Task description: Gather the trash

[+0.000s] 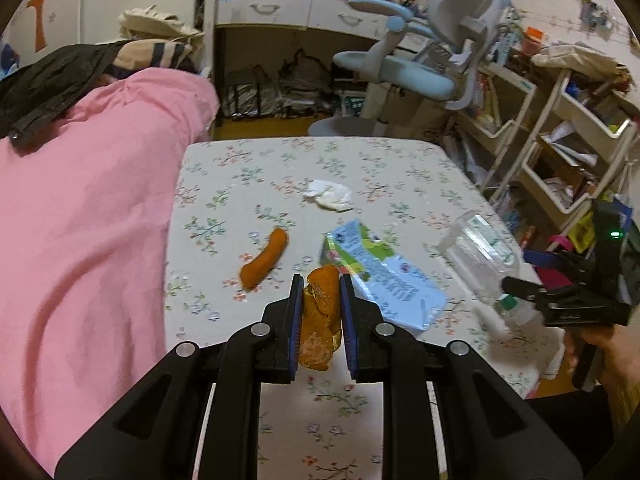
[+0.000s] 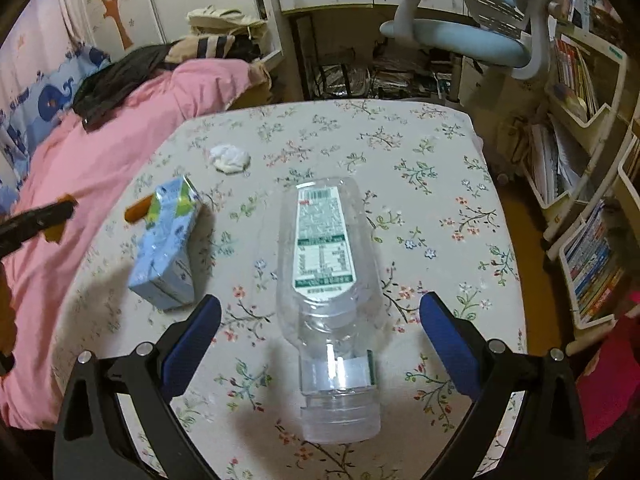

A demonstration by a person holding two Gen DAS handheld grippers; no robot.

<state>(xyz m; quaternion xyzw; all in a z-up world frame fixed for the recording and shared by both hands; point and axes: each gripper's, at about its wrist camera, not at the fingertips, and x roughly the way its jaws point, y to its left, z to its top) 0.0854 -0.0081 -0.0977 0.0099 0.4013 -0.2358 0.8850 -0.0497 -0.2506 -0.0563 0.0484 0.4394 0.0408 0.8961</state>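
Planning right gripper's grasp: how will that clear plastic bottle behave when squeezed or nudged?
The clear bottle looks empty, so probably light. Thin walls may buckle under the pads. Lying on its side on the tablecloth, it could roll.

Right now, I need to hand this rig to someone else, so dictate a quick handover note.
Left gripper: shut on an orange peel, lifted off the table.
Right gripper: open, jaws either side of the clear plastic bottle lying on the table, not gripping.
Still on the table: second peel, blue carton, crumpled tissue.
No bin in view. Done: one peel picked up. Left: everything else.
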